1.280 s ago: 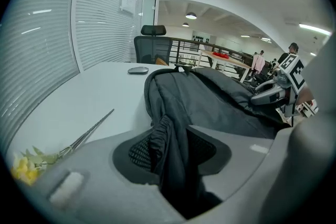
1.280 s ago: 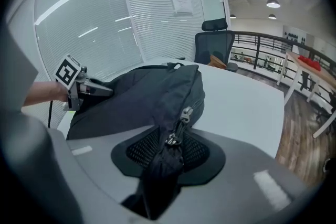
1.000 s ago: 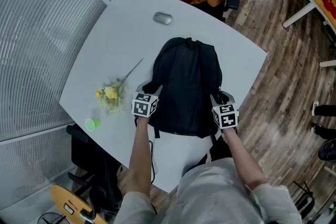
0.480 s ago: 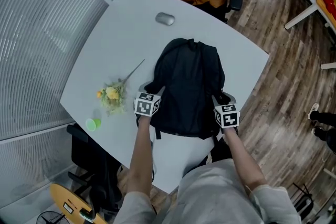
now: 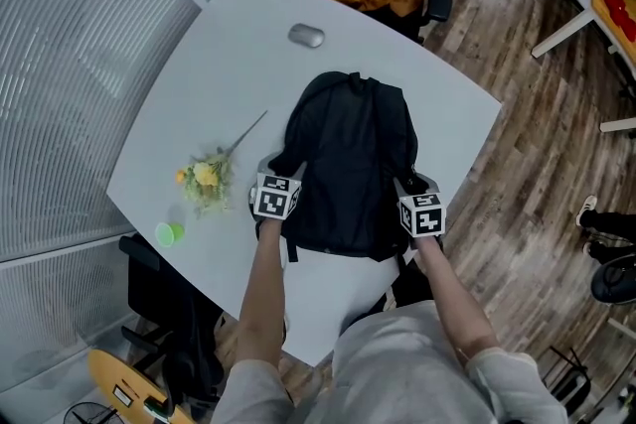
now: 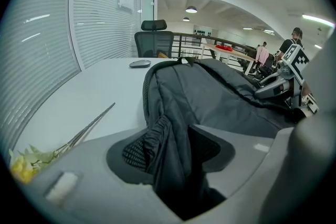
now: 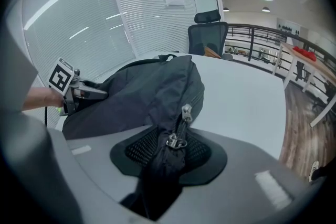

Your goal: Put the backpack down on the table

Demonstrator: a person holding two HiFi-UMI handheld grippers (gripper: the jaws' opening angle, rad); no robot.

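We list one black backpack (image 5: 350,164), lying flat near the middle of the white table (image 5: 229,45), its top handle toward the far edge. The left gripper (image 6: 178,149) is at its near left corner, jaws just been widening and now released, with a loose fold of fabric hanging between the pads. The right gripper (image 7: 170,157) is at the near right corner, jaws also just been easing apart yet grasping a bunched fold with its zipper pull (image 7: 175,140). Also on the table we note yellow flowers (image 5: 206,179) to the left and a grey mouse (image 5: 306,36) beyond the bag.
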